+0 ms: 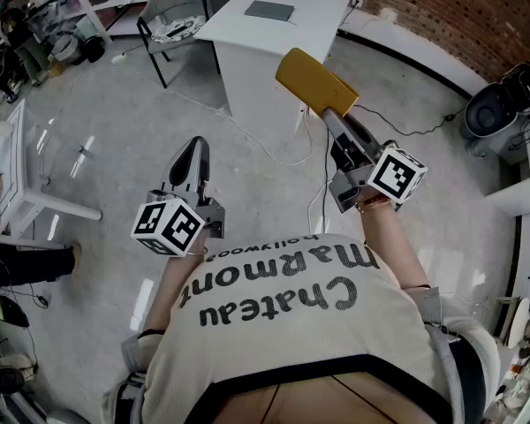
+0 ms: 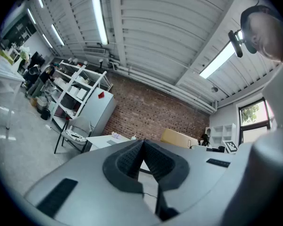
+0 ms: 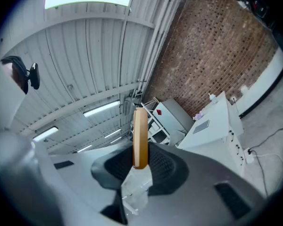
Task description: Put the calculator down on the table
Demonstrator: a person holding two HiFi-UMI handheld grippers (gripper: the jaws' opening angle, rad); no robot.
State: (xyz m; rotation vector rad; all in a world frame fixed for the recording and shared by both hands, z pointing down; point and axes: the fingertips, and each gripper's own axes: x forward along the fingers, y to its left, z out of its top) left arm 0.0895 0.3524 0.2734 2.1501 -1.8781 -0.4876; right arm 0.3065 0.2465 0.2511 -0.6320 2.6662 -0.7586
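The calculator (image 1: 316, 82) is pinched at one short end between the jaws of my right gripper (image 1: 340, 122), and the rest of it sticks out past the tips. It hangs in the air over the floor, short of the white table (image 1: 309, 25) and near that table's closest corner as my head view shows it. It is a thin, mustard-yellow slab with rounded corners. The face turned up is plain, and I can make out no keys or screen on it. In the right gripper view it shows edge-on (image 3: 140, 138), a narrow strip standing upright between the ribbed pads, which press on both of its flat sides.

I judge the step in hand to be the carry, since the calculator is in my grip and not yet down. The next move, as I read it, calls for reaching forward until it is over the table top and bringing its broad face flat. I would then lower it onto a bare part, clear of the grey flat thing (image 1: 269, 10) lying there, and only then let the jaws part.

My left gripper (image 1: 193, 153) is held out level over the floor at my left side. Its jaws are pressed together with nothing between them.
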